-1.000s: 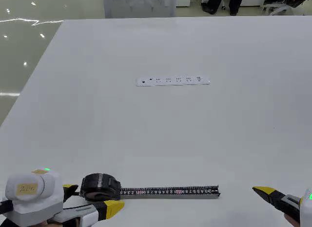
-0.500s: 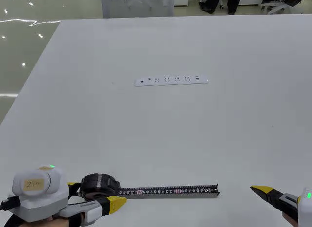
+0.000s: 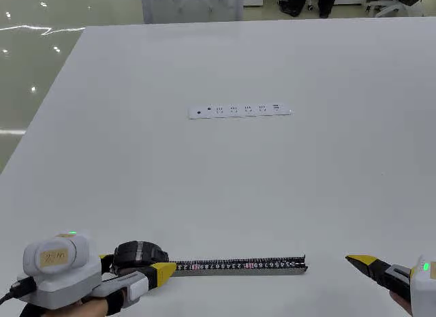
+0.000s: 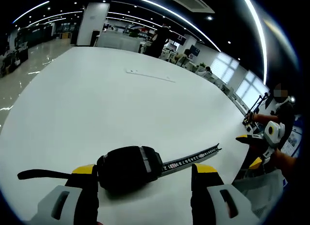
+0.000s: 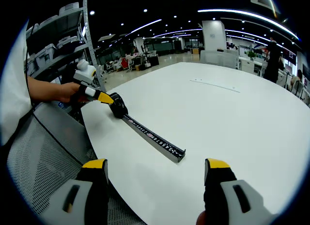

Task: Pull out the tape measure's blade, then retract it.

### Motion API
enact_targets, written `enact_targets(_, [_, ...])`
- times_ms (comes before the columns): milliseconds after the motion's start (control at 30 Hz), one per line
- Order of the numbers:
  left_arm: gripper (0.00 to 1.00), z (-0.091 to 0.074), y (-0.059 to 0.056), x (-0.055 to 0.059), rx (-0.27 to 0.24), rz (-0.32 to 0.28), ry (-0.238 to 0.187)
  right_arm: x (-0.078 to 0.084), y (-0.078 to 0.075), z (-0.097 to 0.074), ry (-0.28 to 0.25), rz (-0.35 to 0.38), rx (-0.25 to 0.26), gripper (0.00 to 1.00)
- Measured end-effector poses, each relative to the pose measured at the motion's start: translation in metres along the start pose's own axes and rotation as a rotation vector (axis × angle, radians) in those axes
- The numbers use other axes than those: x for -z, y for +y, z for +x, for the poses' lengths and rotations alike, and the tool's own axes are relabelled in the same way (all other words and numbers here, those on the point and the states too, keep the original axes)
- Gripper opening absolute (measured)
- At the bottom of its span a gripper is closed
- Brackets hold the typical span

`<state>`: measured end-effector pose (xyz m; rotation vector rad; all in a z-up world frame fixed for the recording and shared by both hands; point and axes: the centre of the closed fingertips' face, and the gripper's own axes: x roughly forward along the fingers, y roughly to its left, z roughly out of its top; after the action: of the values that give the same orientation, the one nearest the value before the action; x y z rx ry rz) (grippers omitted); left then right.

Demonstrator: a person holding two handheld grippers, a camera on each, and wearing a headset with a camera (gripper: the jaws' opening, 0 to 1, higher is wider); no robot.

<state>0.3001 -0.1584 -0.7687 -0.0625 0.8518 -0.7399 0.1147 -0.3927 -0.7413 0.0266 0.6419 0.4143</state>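
Observation:
A black tape measure case (image 3: 139,254) lies near the table's front left edge. Its blade (image 3: 238,266) stretches out flat to the right and ends at a hook (image 3: 304,266). My left gripper (image 3: 134,264) is open and straddles the case (image 4: 128,167), one yellow-tipped finger (image 4: 86,171) right beside it and the other well apart. The blade (image 4: 191,159) runs off to the right. My right gripper (image 5: 156,166) is open with nothing between its fingers, a short way short of the blade's end (image 5: 178,155). One of its fingers (image 3: 368,264) shows at the lower right of the head view.
A white power strip (image 3: 240,110) lies flat in the middle of the white table (image 3: 272,187). The table's front edge runs close under both grippers. Shelving (image 5: 53,36) and a mesh chair seat (image 5: 43,157) stand beside the table in the right gripper view.
My left gripper has slid a little forward and right, so its fingers now reach around the case. The tape measure and the right gripper have hardly moved.

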Motion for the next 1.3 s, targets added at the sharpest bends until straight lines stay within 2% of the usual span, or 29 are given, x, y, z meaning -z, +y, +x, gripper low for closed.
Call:
enact_targets(300, [0.72,0.005,0.003,0.004,-0.059,-0.018,-0.009,-0.003,-0.001,0.007,-0.002,-0.002,-0.009,0.82])
enact_targets(367, [0.73,0.005,0.004,0.004,-0.065,-0.010,-0.016,-0.004,0.000,0.007,-0.003,-0.002,-0.010,0.82])
enact_targets(500, [0.72,0.004,0.005,0.002,-0.079,-0.040,-0.036,-0.004,-0.001,0.010,-0.004,-0.003,-0.014,0.82])
enact_targets(767, [0.67,0.006,0.011,0.003,-0.139,-0.035,-0.049,-0.006,-0.002,0.014,-0.004,-0.007,-0.022,0.81])
enact_targets(1000, [0.67,0.008,0.012,0.003,-0.157,-0.037,-0.047,-0.010,-0.005,0.017,-0.007,-0.014,-0.025,0.81])
enact_targets(1067, [0.65,0.007,0.014,0.004,-0.168,-0.014,-0.038,-0.010,-0.005,0.018,-0.005,-0.017,-0.026,0.81])
enact_targets(1300, [0.60,0.008,0.016,0.006,-0.178,-0.010,-0.030,-0.010,-0.004,0.021,-0.002,-0.019,-0.035,0.81])
